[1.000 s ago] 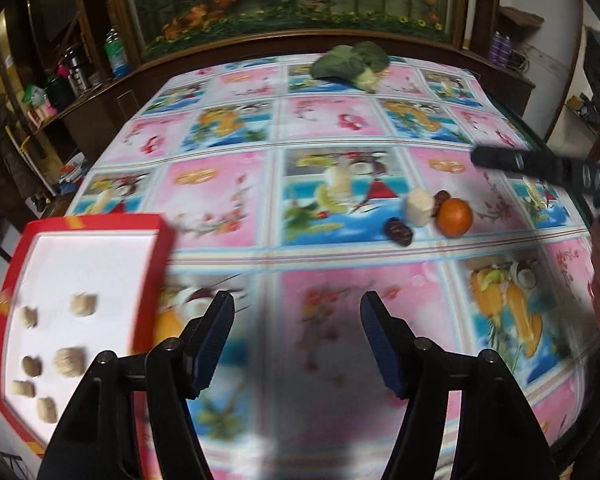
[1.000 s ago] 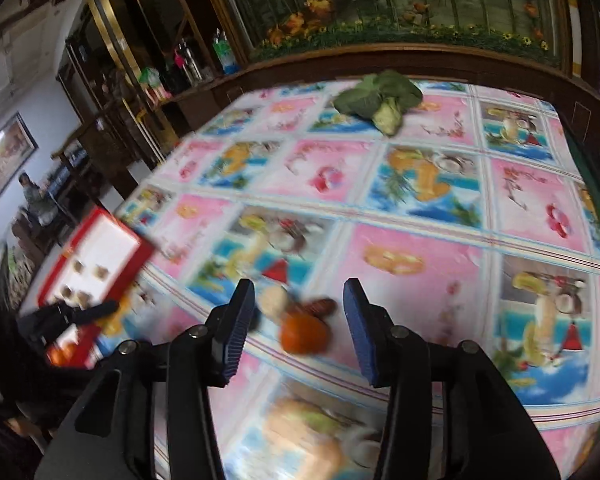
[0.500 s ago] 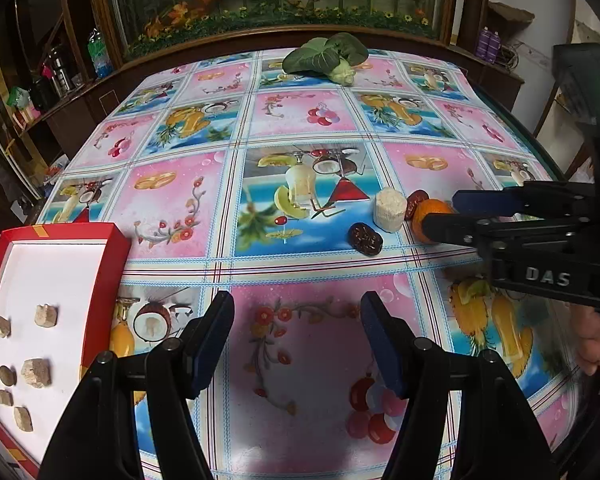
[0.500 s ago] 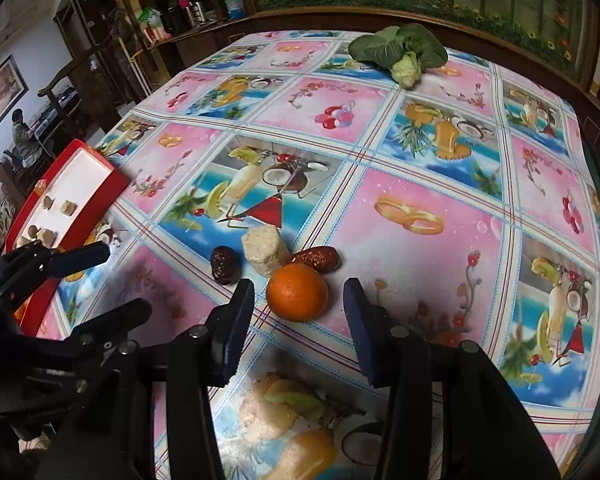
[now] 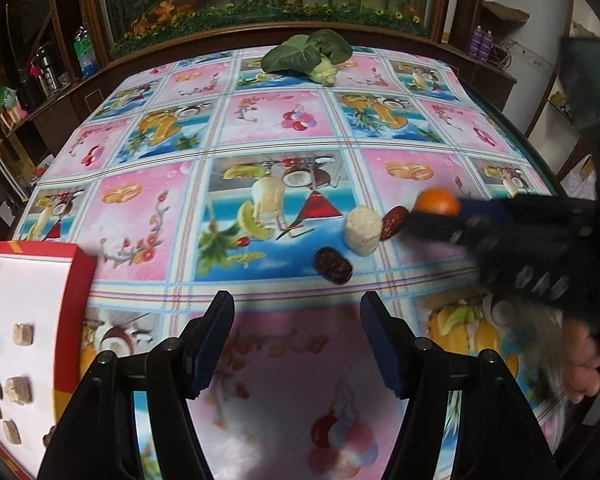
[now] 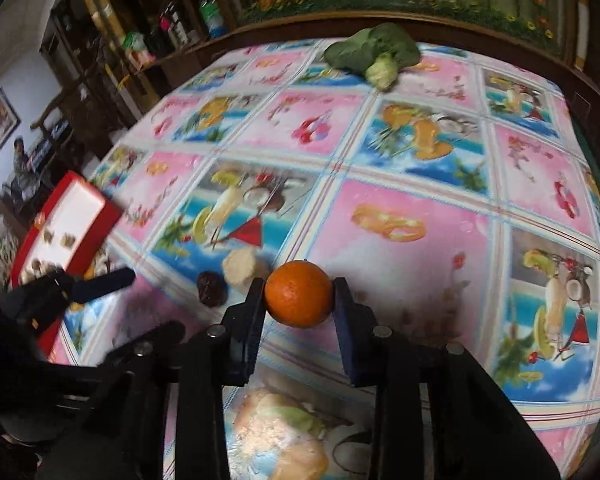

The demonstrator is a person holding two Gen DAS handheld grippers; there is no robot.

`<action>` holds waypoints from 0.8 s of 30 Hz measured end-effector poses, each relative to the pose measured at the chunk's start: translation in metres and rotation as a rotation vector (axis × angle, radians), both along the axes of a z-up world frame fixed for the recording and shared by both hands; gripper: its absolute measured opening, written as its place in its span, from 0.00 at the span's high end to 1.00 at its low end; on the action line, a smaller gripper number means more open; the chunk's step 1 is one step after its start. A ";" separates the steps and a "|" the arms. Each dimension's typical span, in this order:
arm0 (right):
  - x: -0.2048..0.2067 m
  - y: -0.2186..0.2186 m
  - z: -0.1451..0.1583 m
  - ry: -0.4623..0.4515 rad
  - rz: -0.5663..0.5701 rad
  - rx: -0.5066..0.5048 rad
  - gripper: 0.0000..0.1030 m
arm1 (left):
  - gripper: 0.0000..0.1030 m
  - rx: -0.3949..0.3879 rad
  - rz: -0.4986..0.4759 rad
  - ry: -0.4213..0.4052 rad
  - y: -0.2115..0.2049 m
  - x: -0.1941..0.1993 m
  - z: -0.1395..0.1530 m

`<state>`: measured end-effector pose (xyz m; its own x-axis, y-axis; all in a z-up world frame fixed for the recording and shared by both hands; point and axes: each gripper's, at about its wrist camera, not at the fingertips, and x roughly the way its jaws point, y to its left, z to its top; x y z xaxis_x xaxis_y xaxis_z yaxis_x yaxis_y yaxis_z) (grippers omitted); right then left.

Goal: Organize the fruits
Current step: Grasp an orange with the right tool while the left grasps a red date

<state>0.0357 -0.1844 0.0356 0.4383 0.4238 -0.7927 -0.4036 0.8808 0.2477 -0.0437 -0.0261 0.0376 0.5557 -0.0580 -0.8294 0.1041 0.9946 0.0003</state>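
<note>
Orange [image 6: 299, 294]: round, dimpled, bright skin; clamped between right tongs [image 6: 298, 300] above the desk [image 6: 400, 184], near two dark dates [image 5: 332, 266]. Left tongs [image 5: 296, 340]: spread wide, nothing held.

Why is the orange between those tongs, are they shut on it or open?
Shut on it. In the right wrist view the right tongs press both pads against the sides of the orange. The left tongs are open and empty.
</note>
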 end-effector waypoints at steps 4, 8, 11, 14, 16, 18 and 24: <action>0.009 -0.024 0.007 0.011 -0.105 0.071 0.66 | 0.37 0.001 0.006 0.008 -0.007 0.011 -0.005; 0.014 -0.029 0.007 0.029 -0.141 0.096 0.66 | 0.38 -0.005 0.019 0.020 -0.008 0.020 -0.011; 0.013 -0.030 0.008 0.029 -0.143 0.103 0.66 | 0.40 -0.021 0.018 0.023 -0.009 0.024 -0.013; 0.013 -0.031 0.008 0.028 -0.148 0.108 0.66 | 0.50 -0.016 0.013 0.028 -0.013 0.027 -0.017; 0.013 -0.031 0.008 0.027 -0.150 0.108 0.66 | 0.57 -0.015 0.008 0.019 -0.014 0.028 -0.018; 0.013 -0.031 0.008 0.029 -0.154 0.108 0.66 | 0.60 -0.019 0.008 0.017 -0.015 0.029 -0.017; 0.014 -0.033 0.007 0.030 -0.164 0.113 0.66 | 0.77 -0.020 0.011 -0.007 -0.012 0.030 -0.018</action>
